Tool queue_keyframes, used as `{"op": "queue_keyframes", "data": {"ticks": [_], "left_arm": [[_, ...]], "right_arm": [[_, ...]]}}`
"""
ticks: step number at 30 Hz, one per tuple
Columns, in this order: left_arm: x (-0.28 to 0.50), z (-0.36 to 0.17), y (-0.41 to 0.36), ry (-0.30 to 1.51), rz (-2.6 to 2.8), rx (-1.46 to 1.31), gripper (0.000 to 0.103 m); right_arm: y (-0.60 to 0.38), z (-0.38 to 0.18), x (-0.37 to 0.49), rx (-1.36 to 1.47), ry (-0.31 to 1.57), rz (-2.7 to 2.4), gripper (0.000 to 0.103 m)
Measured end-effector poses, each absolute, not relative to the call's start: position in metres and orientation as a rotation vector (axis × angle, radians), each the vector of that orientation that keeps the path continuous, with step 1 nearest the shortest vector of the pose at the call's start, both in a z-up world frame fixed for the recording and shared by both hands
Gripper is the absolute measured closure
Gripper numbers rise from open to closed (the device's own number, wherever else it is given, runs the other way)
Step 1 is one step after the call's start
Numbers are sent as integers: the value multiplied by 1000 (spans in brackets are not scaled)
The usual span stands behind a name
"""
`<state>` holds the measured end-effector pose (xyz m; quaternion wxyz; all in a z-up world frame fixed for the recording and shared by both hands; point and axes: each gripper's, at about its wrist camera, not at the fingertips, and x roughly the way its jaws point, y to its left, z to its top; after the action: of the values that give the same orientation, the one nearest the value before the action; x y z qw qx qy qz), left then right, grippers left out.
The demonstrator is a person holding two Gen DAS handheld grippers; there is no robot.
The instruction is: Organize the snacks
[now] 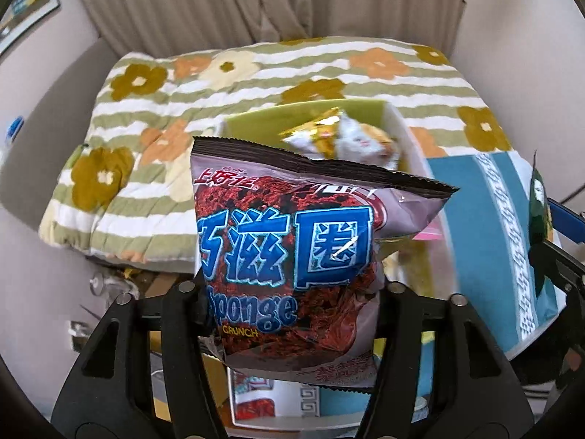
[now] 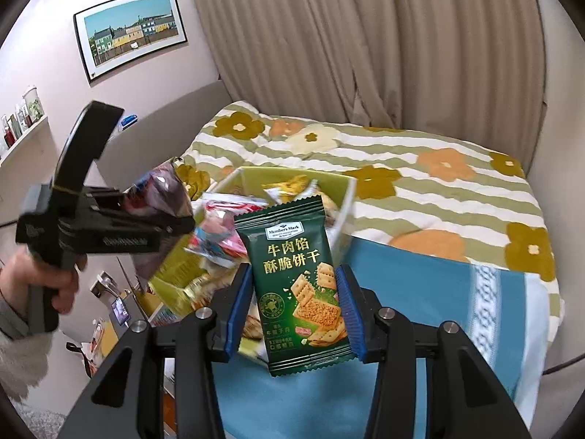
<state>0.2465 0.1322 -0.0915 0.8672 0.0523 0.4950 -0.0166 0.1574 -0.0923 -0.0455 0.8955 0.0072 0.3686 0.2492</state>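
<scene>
My left gripper (image 1: 292,292) is shut on a purple Sponge Crunch snack bag (image 1: 292,241) and holds it upright in the air. The same gripper (image 2: 172,219) and bag (image 2: 164,190) show at the left of the right wrist view. My right gripper (image 2: 294,307) is shut on a dark green cracker packet (image 2: 296,285), held upright. Behind both is a green box (image 2: 252,179) with several snack packets inside; it also shows in the left wrist view (image 1: 256,117), holding a gold and white packet (image 1: 343,135).
The box sits on a bed with a flowered striped quilt (image 2: 438,197) and a blue cloth (image 2: 402,285). Curtains (image 2: 365,36) hang behind. A framed picture (image 2: 131,29) and a shelf with bottles (image 2: 22,120) are on the left wall.
</scene>
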Motion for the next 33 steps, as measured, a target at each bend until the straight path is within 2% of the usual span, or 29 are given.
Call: {"op": "queue_keyframes", "data": {"ticks": [1, 2, 3, 10, 23, 25, 27, 29, 33], "left_arm": [[250, -97, 138, 1037, -38, 100, 26], [253, -104, 145, 1044, -51, 84, 4], [253, -107, 149, 1042, -66, 72, 0], [251, -126, 175, 1058, -169, 38, 1], [244, -106, 212, 972, -182, 31, 1], [241, -109, 215, 971, -160, 45, 1], [238, -113, 217, 984, -144, 50, 1], [233, -116, 218, 986, -135, 36, 1], [221, -115, 214, 984, -113, 21, 1]], "right_arm": [[-84, -46, 162, 13, 769, 516, 60], [-76, -47, 165, 11, 774, 513, 61], [-67, -47, 168, 9, 778, 507, 61], [-42, -57, 186, 35, 823, 441, 61], [10, -55, 216, 52, 877, 412, 59], [15, -58, 222, 66, 890, 410, 51], [16, -60, 223, 82, 888, 400, 12], [15, -61, 218, 86, 874, 385, 5], [8, -64, 210, 79, 878, 367, 5]]}}
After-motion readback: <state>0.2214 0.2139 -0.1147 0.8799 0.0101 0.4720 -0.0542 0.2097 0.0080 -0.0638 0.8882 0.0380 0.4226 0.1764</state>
